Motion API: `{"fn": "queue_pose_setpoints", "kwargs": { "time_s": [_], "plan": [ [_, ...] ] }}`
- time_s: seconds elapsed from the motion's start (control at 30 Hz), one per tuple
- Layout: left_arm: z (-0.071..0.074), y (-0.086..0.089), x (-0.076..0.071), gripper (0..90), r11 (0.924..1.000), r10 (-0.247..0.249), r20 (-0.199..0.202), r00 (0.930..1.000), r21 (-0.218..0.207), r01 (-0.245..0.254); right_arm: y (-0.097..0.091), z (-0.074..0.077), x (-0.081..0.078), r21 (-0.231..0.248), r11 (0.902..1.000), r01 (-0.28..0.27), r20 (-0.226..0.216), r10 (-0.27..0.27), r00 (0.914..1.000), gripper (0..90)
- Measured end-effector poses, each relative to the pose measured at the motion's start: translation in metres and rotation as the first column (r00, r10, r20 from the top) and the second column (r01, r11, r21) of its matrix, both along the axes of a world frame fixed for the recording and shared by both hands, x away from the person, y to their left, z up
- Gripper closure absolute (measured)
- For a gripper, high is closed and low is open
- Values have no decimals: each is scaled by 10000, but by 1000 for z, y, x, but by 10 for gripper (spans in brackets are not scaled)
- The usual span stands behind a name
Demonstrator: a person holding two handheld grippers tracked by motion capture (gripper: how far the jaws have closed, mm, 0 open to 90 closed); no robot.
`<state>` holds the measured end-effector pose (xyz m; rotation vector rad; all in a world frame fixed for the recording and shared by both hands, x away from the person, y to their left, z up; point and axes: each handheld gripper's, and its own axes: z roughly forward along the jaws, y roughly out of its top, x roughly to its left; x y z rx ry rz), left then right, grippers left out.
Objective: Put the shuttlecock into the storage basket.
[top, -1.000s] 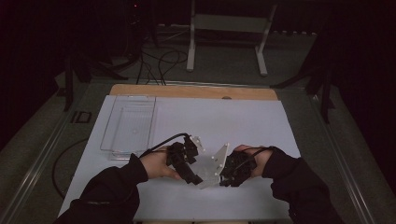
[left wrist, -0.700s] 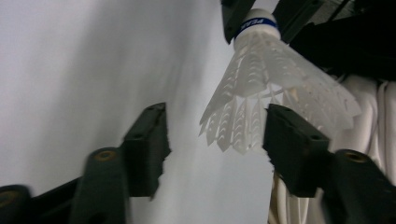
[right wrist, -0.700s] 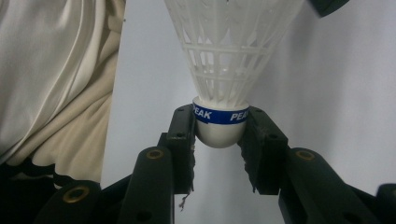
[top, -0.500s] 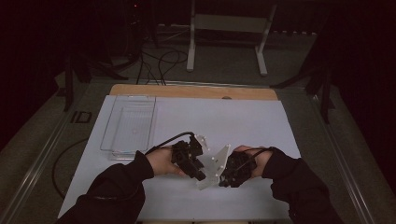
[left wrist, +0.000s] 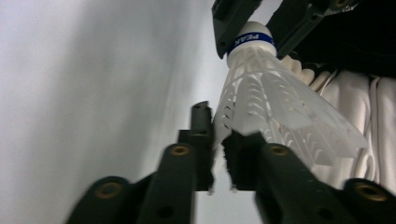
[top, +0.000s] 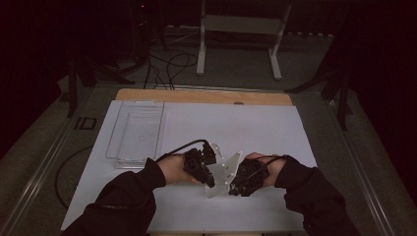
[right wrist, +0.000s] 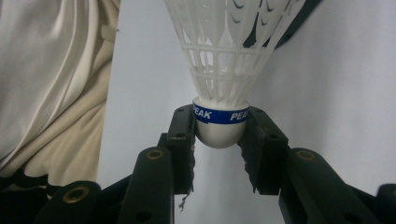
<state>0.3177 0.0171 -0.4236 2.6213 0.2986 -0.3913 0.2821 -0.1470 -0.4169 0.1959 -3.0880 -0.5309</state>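
Note:
A white plastic shuttlecock (right wrist: 224, 46) with a blue band marked PEAK hangs between the two grippers above the front middle of the table. My right gripper (right wrist: 219, 126) is shut on its rounded cork head (left wrist: 250, 44). My left gripper (left wrist: 219, 135) has just been closing, and its jaws now pinch the rim of the shuttlecock's skirt (left wrist: 275, 107). In the high view the left gripper (top: 209, 179) and the right gripper (top: 235, 187) point at each other, almost touching, with their grey plates side by side.
A clear plastic tray (top: 135, 132) lies at the back left of the white tabletop (top: 255, 128). A wooden strip (top: 196, 96) runs along the far edge. Beyond it stand a metal frame (top: 241, 29) and cables on the floor. Cream cloth (right wrist: 46, 84) hangs close behind the grippers.
The left hand has shifted slightly toward the right gripper, so the two grey plates now stand closer together. The right hand has kept still.

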Motion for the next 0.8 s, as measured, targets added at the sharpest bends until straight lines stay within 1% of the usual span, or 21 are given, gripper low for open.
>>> {"fn": "queue_pose_setpoints", "kwargs": {
  "time_s": [0.03, 0.1, 0.27, 0.3, 0.33, 0.37, 0.4, 0.43, 0.5, 0.53, 0.57, 0.6, 0.63, 0.67, 0.7, 0.77, 0.8],
  "plan": [
    [0, 0, 1, 873, 9999, -106, -95, 9999, 42, 106, 0, -1, 0, 44, 10000, -34, -37, 34, 10000, 663],
    [0, -1, 1, 898, 9997, -204, -100, 9997, 122, 205, 0, -2, 0, 32, 10000, -34, -12, 34, 10000, 662],
    [-1, -1, 1, 900, 9991, -302, -146, 9994, 292, 306, 2, -5, -1, 4, 9999, -126, 49, 126, 9999, 661],
    [-1, -1, 1, 900, 9990, -330, -163, 9993, 301, 335, 2, -5, -2, -67, 10000, 0, 91, 1, 10000, 659],
    [-1, -1, 1, 900, 9990, -324, -178, 9993, 306, 329, 3, -5, -2, -61, 10000, -79, 149, 80, 9999, 659],
    [-1, 0, 1, 900, 9990, -317, -162, 9994, 310, 322, 4, -6, -3, -99, 9999, -44, 207, 46, 9998, 658],
    [-2, 0, 1, 900, 9992, -268, -205, 9994, 286, 274, 5, -6, -3, -148, 9999, 9, 200, -6, 9998, 658],
    [-2, 1, 2, 900, 9989, -330, -207, 9992, 325, 337, 5, -7, -3, -107, 9999, -59, 219, 61, 9997, 656],
    [-2, 2, 2, 900, 9988, -359, -220, 9991, 339, 367, 6, -7, -3, -150, 9999, 72, 137, -70, 9999, 650],
    [-2, 3, 2, 900, 9987, -372, -257, 9990, 344, 381, 7, -8, -2, -99, 9999, 68, 178, -67, 9998, 637],
    [-2, 3, 2, 900, 9989, -306, -231, 9993, 362, 314, 7, -8, -1, -130, 9997, 198, 194, -195, 9996, 607],
    [-2, 5, 3, 900, 9989, -268, -249, 9993, 367, 277, 8, -10, 0, -173, 9992, 347, 309, -341, 9989, 570],
    [-1, 6, 3, 900, 9988, -289, -260, 9992, 397, 299, 8, -11, 1, -404, 9968, 685, 240, -676, 9974, 534],
    [-1, 7, 4, 900, 9986, -319, -183, 9993, 412, 326, 8, -13, 2, -368, 9966, 739, 210, -731, 9971, 501],
    [0, 8, 4, 900, 9991, -188, -197, 9996, 372, 195, 7, -13, 3, -382, 9942, 1006, 125, -1002, 9949, 480],
    [0, 11, 5, 900, 9992, -165, -139, 9998, 357, 169, 5, -14, 5, -386, 9878, 1510, -50, -1513, 9885, 413],
    [1, 12, 6, 900, 9991, -177, -120, 9998, 379, 182, 4, -14, 6, -310, 9826, 1829, -136, -1834, 9829, 386]
  ]
}}
